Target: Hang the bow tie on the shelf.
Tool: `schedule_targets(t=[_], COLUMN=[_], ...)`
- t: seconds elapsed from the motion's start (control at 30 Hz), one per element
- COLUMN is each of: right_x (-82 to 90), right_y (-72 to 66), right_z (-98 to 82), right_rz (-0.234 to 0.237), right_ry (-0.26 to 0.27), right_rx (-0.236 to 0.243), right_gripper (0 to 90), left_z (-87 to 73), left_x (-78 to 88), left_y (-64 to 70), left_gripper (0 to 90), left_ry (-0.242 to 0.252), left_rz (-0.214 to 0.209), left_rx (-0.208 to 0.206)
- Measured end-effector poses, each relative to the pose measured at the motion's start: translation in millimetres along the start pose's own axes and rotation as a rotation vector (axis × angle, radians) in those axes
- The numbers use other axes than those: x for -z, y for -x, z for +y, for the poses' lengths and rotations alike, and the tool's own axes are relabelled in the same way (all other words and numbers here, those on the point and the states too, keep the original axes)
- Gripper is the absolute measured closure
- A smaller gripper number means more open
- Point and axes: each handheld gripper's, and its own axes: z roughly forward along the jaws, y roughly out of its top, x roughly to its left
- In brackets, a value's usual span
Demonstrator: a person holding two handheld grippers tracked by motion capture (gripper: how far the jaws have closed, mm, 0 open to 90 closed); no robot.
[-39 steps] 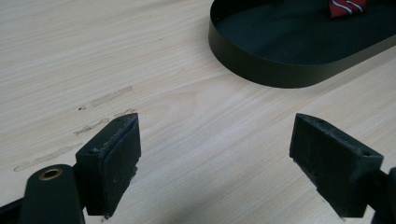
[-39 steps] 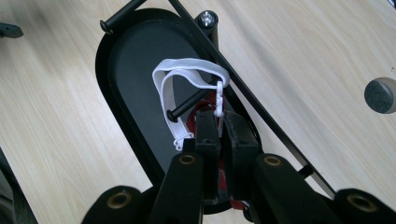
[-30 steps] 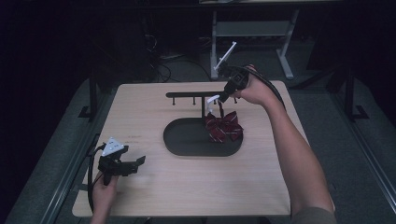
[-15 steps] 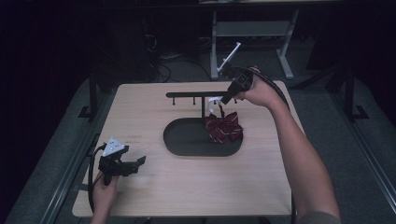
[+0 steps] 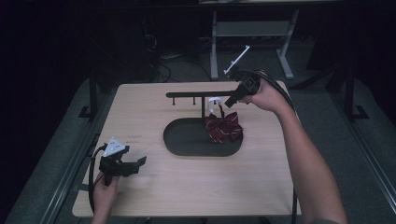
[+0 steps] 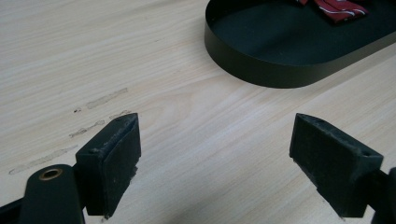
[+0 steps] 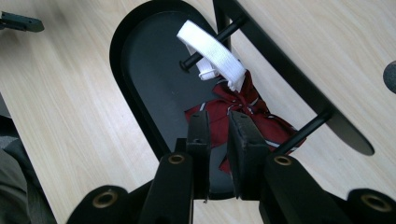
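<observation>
A dark red striped bow tie (image 5: 223, 128) hangs by its white elastic band (image 5: 215, 101) from a peg of the black stand's bar (image 5: 187, 94), over the oval base (image 5: 187, 140). My right gripper (image 5: 229, 103) hovers just right of the band, pointing down-left. In the right gripper view the band (image 7: 212, 49) loops over a peg (image 7: 224, 33) and the bow tie (image 7: 243, 105) lies beyond my right gripper (image 7: 218, 126). Its jaws have just been opening, stand a narrow gap apart, and hold nothing. My left gripper (image 5: 137, 164) rests wide open and empty at the table's front left.
The stand's bar carries a few more short pegs (image 5: 173, 101) to the left. The left gripper view shows the base's rim (image 6: 261, 70) ahead and bare wood (image 6: 187, 116) between the pads. A metal frame (image 5: 252, 32) stands on the floor behind the table.
My right gripper has drawn back to the right, away from the band and the bow tie, which stays hanging on the peg. The left gripper has not moved.
</observation>
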Motion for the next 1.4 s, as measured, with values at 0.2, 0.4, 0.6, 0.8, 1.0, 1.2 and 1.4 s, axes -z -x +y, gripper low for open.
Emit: schedule_targets(t=[0.2, 0.4, 0.6, 0.8, 1.0, 1.2, 1.4], right_x=[2.2, 3.8, 2.9, 0.2, -2.4, -3.0, -5.4], right_y=[-3.2, -4.6, -6.2, -8.7, -14.0, -17.8, -19.0], right_z=[-5.8, -11.6, -15.7, -19.4, -22.8, -24.2, -28.2], right_rz=[0.006, 0.012, 0.016, 0.023, 0.036, 0.042, 0.048], right_ry=[0.008, 0.017, 0.02, 0.015, 0.014, 0.022, 0.025], right_rx=[0.006, 0.013, 0.019, 0.027, 0.039, 0.05, 0.052], right_gripper=[76.8, 75.2, 73.6, 72.3, 71.0, 70.5, 70.5], left_z=[-0.4, -0.1, 0.0, -0.1, 0.1, 0.4, 0.4], left_x=[0.2, -0.1, -0.5, -0.9, -1.0, -1.4, -1.8], left_y=[-0.3, 0.3, 0.7, 0.9, 0.5, 1.7, 2.4], left_gripper=[16.3, 16.3, 16.3, 16.2, 16.3, 16.3, 16.3], left_ry=[0.001, -0.002, -0.004, -0.007, -0.01, -0.015, -0.015], left_rz=[0.001, -0.001, -0.001, -0.005, -0.005, -0.006, -0.007], left_rx=[0.003, 0.005, 0.003, -0.001, -0.005, -0.01, -0.007])
